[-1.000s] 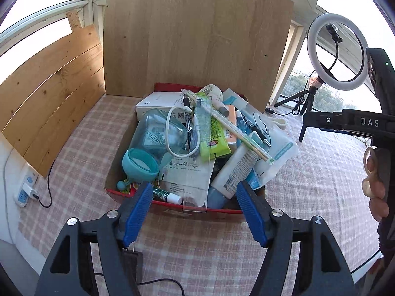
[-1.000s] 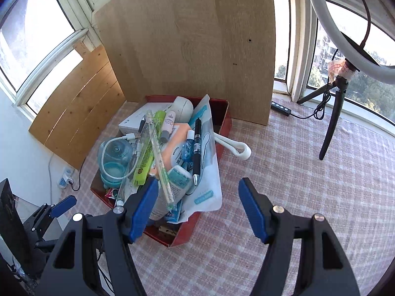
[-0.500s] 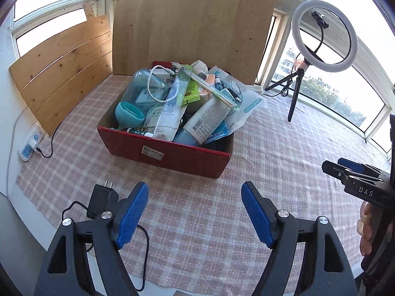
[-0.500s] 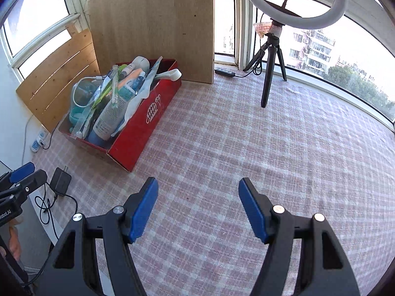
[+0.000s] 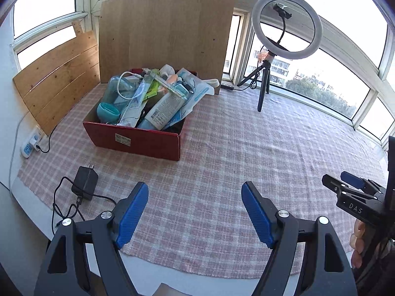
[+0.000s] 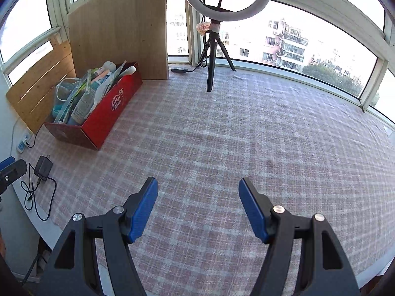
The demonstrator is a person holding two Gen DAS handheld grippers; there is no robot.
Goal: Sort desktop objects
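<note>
A red cardboard box stands on the checked tablecloth at the far left, piled high with tubes, pens, a teal bottle, a white cable and packets. It also shows in the right wrist view. My left gripper is open and empty, low over the cloth well in front of the box. My right gripper is open and empty over bare cloth to the right of the box. The right gripper's tip shows at the right edge of the left wrist view.
A black charger with cable lies near the table's front left edge. A ring light on a tripod stands at the back. Wooden boards lean against the windows behind the box. A power strip lies at the left.
Both grippers have pulled back and away from the box, which was right under them a second ago. Both stay open and empty.
</note>
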